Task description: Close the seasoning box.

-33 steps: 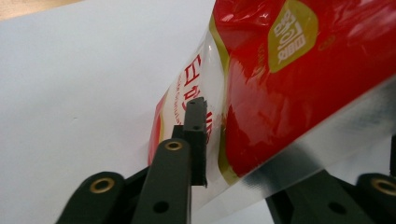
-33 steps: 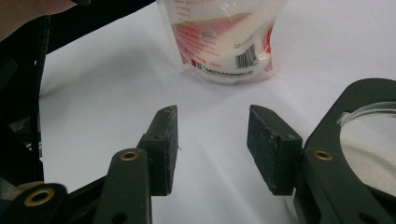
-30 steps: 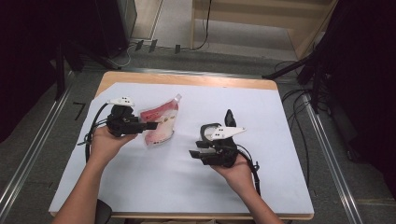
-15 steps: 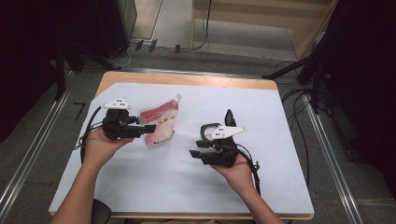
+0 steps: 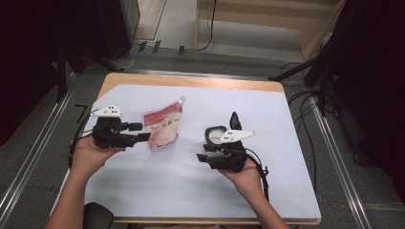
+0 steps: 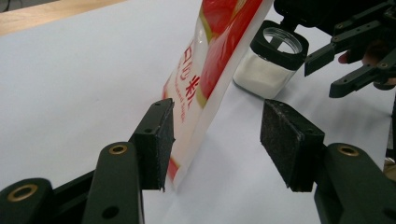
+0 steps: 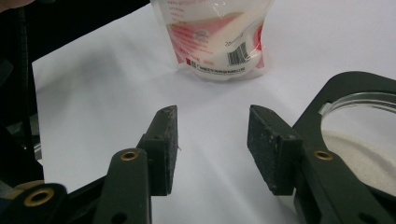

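Observation:
A red and white pouch (image 5: pixel 163 125) with a corner spout rests on the white sheet, left of centre. My left gripper (image 5: pixel 144 131) sits at its left edge. Its jaws have just been opening and stand open around the pouch's (image 6: pixel 205 60) lower edge, which is close to the left pad (image 6: pixel 159 140) while the right pad is clear of it. A glass jar (image 5: pixel 217 135) with a black rim holds white powder. My right gripper (image 5: pixel 204 156) is just in front of it, open, with nothing between its jaws. The jar (image 7: pixel 359 126) lies beside the right jaw.
The white sheet (image 5: pixel 267 114) covers most of a wooden table (image 5: pixel 191 81). Bare sheet lies in front of both hands and at the far right. Dark stands and cables surround the table on the floor.
The left gripper has let go of the pouch and drawn back to the left, jaws now apart. The pouch stays on the sheet. The right gripper and jar have not moved.

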Demonstrator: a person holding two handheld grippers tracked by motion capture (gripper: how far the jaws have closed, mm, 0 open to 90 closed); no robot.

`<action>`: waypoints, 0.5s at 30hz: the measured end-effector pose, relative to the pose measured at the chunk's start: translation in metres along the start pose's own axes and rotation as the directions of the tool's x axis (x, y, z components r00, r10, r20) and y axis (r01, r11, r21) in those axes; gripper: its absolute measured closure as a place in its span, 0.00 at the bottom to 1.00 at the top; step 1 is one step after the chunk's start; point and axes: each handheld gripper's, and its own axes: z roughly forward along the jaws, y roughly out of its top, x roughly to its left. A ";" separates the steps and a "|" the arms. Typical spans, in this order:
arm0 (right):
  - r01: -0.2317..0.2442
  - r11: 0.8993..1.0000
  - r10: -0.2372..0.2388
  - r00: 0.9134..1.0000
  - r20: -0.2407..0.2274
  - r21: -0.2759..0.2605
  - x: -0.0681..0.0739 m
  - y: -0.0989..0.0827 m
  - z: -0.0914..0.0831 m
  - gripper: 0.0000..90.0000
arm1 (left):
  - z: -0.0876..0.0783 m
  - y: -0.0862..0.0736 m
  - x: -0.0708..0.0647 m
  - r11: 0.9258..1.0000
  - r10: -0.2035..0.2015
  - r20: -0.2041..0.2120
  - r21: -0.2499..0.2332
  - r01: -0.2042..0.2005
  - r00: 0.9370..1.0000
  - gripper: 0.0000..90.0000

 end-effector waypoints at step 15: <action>-0.017 1.000 0.017 0.999 0.036 -0.009 -0.006 -0.004 -0.026 0.69 | -0.014 -0.016 0.016 0.998 -0.068 -0.054 -0.005 0.068 0.996 0.48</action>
